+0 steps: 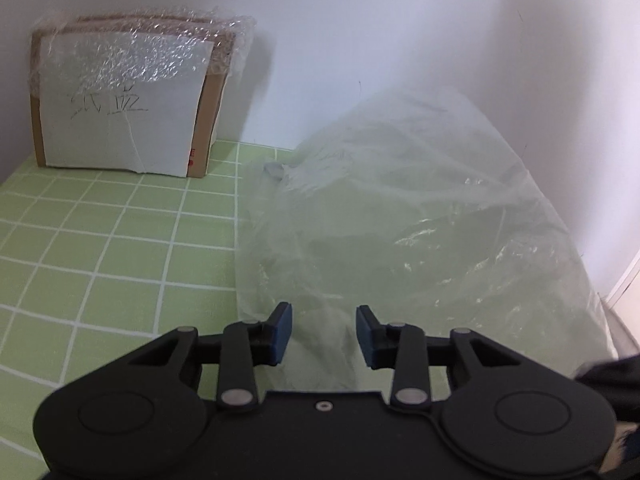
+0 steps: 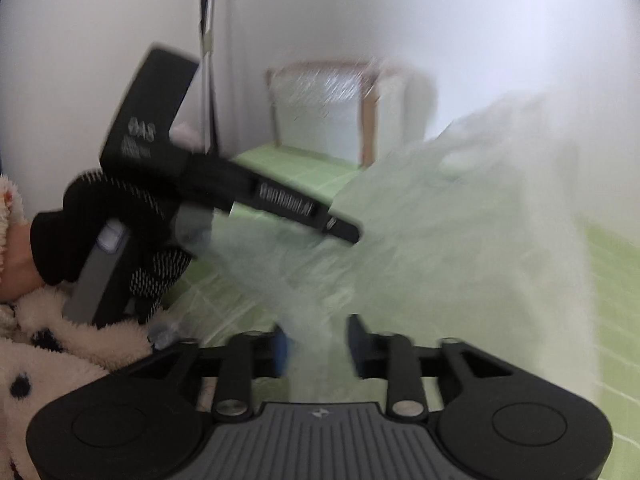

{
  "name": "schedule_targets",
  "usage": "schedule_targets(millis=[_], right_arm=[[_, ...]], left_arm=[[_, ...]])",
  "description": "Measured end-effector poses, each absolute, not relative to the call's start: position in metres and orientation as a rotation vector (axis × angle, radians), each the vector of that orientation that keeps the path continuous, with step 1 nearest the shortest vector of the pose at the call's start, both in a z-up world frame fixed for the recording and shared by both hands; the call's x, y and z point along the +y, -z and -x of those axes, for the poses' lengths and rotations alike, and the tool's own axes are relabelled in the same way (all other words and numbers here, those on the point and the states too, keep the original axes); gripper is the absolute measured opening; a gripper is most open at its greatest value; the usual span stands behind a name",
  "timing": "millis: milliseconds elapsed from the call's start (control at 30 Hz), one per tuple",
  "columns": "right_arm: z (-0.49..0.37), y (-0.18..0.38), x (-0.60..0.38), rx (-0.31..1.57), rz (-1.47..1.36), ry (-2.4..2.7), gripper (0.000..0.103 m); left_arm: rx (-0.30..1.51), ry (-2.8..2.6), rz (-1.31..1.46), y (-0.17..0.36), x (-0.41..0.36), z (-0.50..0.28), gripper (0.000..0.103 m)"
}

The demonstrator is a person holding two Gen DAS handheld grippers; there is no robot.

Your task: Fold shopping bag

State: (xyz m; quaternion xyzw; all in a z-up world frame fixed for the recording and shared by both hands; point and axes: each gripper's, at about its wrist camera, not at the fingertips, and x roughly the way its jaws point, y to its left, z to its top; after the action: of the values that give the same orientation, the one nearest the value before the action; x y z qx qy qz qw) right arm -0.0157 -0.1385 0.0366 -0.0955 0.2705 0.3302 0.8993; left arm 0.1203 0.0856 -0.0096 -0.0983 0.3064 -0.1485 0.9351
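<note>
Left wrist view: the left gripper (image 1: pixel 323 334) hangs low over the green checked mat (image 1: pixel 100 248), its blue pads (image 1: pixel 282 332) spread apart. The near edge of the bag (image 1: pixel 420 216), a thin clear plastic one, lies under and between the jaws, but nothing is pinched; the film looks slack there. I'd say the gripper sits at that edge so it can close on a corner once the sheet settles. The bag itself is billowed up in a mound on the right half of the mat, rising against the white wall (image 1: pixel 360 20), far from flat. At the back left a box (image 1: pixel 124 100) wrapped in bubble film stands against the wall, well apart from the bag and out of the way.

Right wrist view: everything is smeared by motion. The right gripper (image 2: pixel 318 346) has its jaws parted too, and a strand of bag (image 2: pixel 440 220) runs down through the gap. Whether the pads bear on it I can't tell; they look too far apart to be pinching. The bag fans up and out to the right, as if being shaken loose to spread it. On the left a gloved hand (image 2: pixel 108 240) holds the other gripper's handle, tilted down toward the bag, with a fleecy spotted sleeve (image 2: pixel 48 352) below. The fold proper seems not yet begun.
</note>
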Motion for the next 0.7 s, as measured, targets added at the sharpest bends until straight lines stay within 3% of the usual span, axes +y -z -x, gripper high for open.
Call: schedule_targets(millis=[200,433,700], right_arm=[[0.052,-0.057,-0.181,0.514,0.253,-0.447,0.065],[0.065,-0.034,-0.210,0.627,0.350,-0.328,0.067],[0.054,-0.018,-0.190,0.597,0.403,-0.391,0.067]], left_arm=[[0.615,0.272,0.155,0.011,0.079,-0.119,0.037],[0.611,0.239,0.132,0.007,0.081,-0.116,0.037],[0.599,0.147,0.107,0.005,0.088,-0.112,0.036]])
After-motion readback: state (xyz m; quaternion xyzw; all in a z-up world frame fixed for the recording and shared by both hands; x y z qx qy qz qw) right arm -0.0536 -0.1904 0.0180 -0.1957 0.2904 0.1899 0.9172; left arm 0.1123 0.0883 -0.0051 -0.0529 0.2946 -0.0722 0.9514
